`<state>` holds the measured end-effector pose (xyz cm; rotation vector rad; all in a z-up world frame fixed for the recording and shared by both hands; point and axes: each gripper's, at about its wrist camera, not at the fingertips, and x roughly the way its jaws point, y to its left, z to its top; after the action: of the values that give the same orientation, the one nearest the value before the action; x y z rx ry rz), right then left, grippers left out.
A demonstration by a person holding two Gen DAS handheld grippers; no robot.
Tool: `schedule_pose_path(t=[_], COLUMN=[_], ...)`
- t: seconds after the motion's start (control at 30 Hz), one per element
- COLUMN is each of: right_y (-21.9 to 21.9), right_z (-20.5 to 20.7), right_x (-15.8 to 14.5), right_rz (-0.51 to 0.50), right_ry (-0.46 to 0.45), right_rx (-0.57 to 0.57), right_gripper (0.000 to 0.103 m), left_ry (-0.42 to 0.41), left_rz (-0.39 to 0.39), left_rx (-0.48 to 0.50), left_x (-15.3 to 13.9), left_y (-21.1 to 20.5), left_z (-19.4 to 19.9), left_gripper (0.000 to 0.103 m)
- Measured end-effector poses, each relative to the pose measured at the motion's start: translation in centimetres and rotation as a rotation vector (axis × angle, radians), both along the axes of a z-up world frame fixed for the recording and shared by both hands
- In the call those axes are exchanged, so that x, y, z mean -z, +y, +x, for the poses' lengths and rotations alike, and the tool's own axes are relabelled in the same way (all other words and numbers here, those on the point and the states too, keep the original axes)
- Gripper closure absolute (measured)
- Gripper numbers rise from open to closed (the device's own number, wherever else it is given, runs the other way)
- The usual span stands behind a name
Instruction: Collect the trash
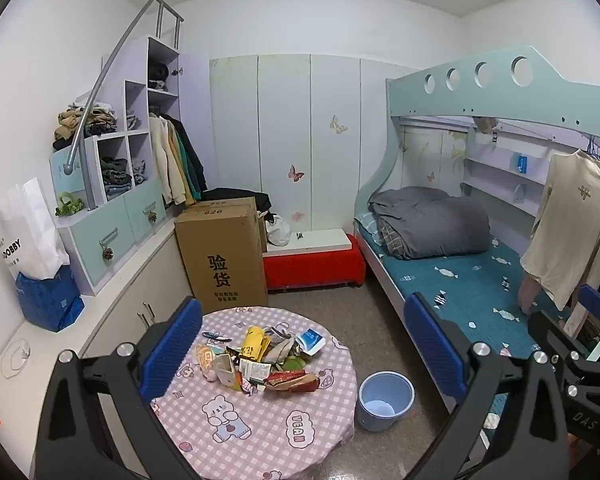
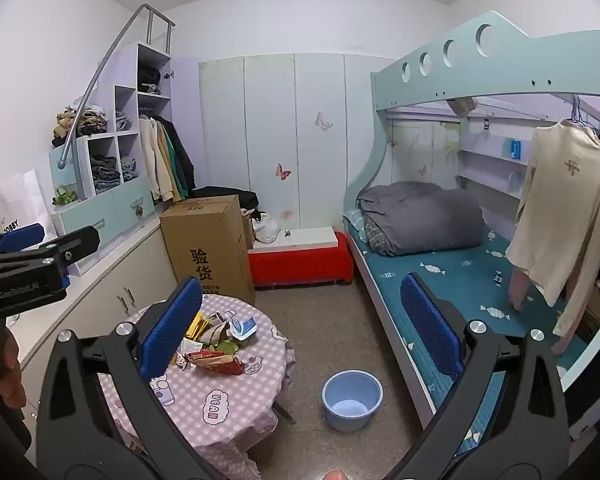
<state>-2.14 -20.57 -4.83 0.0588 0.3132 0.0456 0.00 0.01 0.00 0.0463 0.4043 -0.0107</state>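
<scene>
Worktop bearing, mid-top, trash: light, crinkly, likely slippery wrappers, best pinched singly at a free edge; pail on floor beside; left tongs and right tongs spread, empty.

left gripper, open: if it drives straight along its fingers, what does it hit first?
Probably the trash pile on the round table: the left gripper points slightly down, with nothing between its open fingers before that. Depth is uncertain; it might overshoot toward the cardboard box.

Blue gripper pad covers the left part of the wrapper pile; print on wrappers too small to read.
</scene>
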Motion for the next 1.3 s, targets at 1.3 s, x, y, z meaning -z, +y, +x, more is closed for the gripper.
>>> schedule_pose_path(t=[1.3], right_y=[0.1], right_z=[1.3], right_x=[0.6], right_rz=[-0.009], right_ry=[0.029], right_rx=[0.014], right_gripper=[0.006], left_ry=[0.027], left_rz=[-0.017], left_rx=[0.03], left_x=[1.1], left_y=[-0.4], left_z=[1.9], left_gripper=[0.004])
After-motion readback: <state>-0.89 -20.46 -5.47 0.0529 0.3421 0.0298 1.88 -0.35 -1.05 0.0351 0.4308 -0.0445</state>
